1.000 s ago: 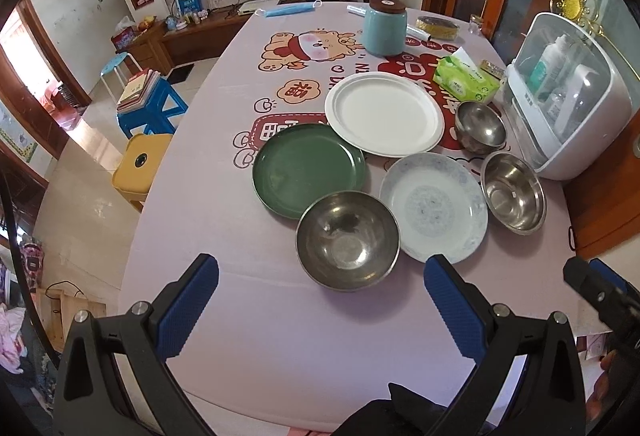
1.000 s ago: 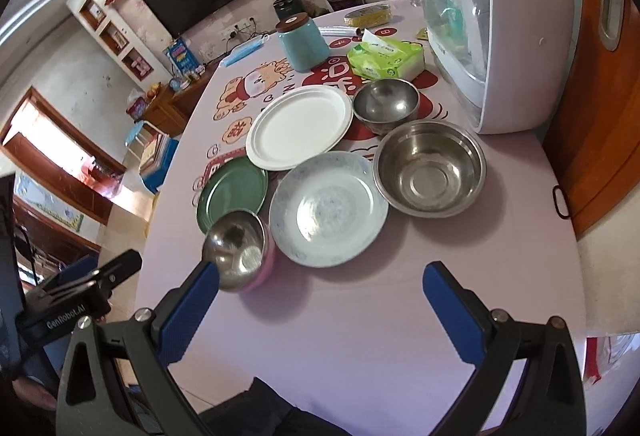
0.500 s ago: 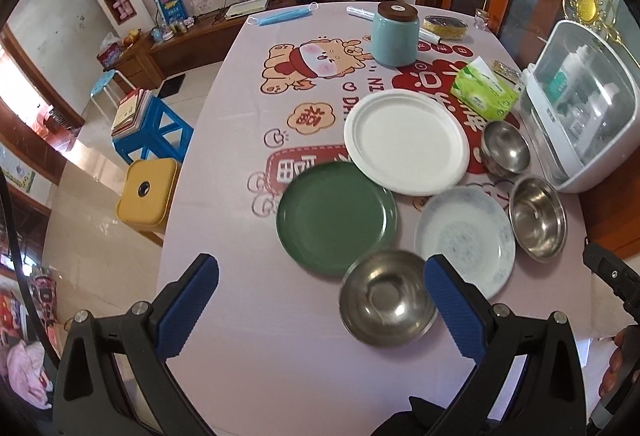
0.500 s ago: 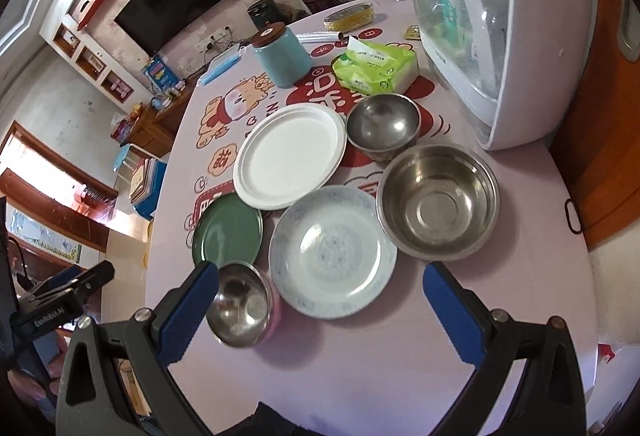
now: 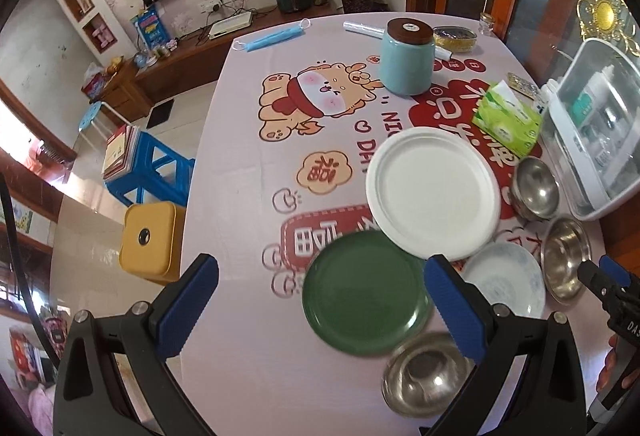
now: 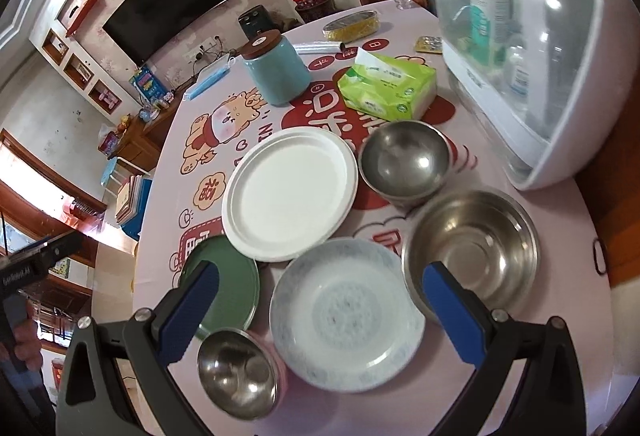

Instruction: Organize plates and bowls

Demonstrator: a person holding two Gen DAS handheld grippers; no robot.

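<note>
On the pink tablecloth lie a white plate [image 5: 434, 193], a green plate [image 5: 366, 298] and a pale blue patterned plate [image 6: 346, 318]. Three steel bowls stand around them: one at the near edge [image 5: 426, 374], a wide one [image 6: 472, 254] and a small one [image 6: 404, 159] to the right. My left gripper [image 5: 320, 310] is open and empty above the green plate. My right gripper [image 6: 318, 312] is open and empty above the patterned plate. The white plate's edge overlaps the green plate.
A teal canister [image 5: 406, 57], a green tissue pack [image 6: 386, 85] and a blue face mask [image 5: 272, 35] lie further back. A white lidded box with bottles [image 6: 528, 47] stands at the right edge. Blue [image 5: 150, 167] and yellow [image 5: 148, 242] stools stand left of the table.
Both grippers have risen and moved forward over the table; the dishes now sit lower and nearer in both views. Both stay open. No dish has moved.
</note>
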